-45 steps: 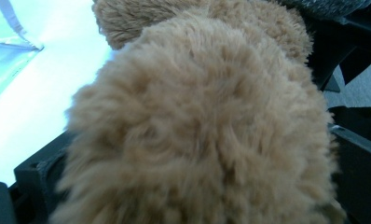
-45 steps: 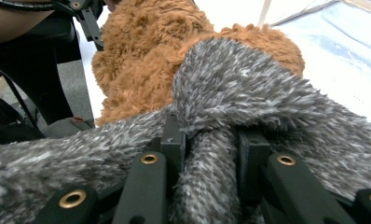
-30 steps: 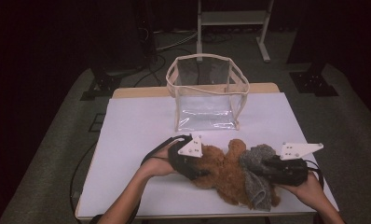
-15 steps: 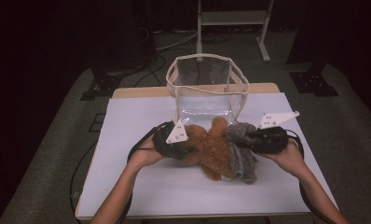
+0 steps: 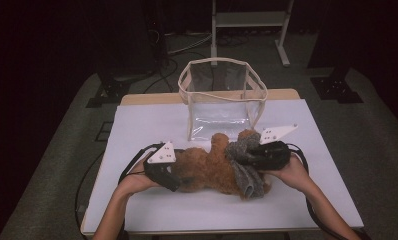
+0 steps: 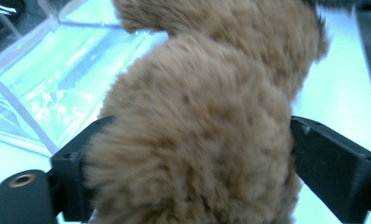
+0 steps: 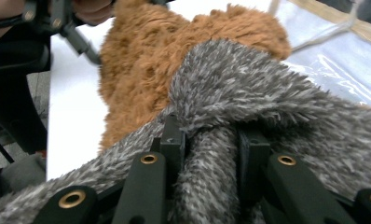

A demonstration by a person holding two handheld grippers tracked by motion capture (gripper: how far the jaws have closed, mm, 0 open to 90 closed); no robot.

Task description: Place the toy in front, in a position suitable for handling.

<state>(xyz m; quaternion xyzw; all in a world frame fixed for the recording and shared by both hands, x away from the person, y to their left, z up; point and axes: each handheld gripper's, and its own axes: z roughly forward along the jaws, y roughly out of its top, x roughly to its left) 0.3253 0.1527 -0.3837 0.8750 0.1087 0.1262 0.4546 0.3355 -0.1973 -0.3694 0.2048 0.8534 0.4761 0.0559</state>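
Left gripper view: we see the brown plush toy [image 6: 197, 126] bulging between the two black jaws, which stand wide on either side of its body. The jaws have just been opening, with the toy between them; whether the pads press on the fur we cannot tell, since the pile covers them.

On the high view the left gripper [image 5: 179, 181] sits at the toy's 9 o'clock end and the right gripper [image 5: 242, 156] at its 3 o'clock end. On the right gripper view the jaws are pinched together on a fold of the grey fuzzy scarf [image 7: 249, 102] that wraps the toy.

We note the toy [image 5: 212, 167] lies on the white table [image 5: 152, 125] with its long axis running 9 to 3 o'clock, spanning the gap between the two hands. The clear bag [image 5: 222, 97] stands open-topped at 12 o'clock from the toy, its near wall just beside the toy's upper edge. Our judgement: the coming move is a lift toward 12 o'clock and over the bag's rim; both hands are about equally near it, the right slightly closer.

Hidden: the toy's face and limbs are hard to make out, the scarf's far end is tucked under the right hand [image 5: 287, 172], and the bag's floor is blurred by glare.
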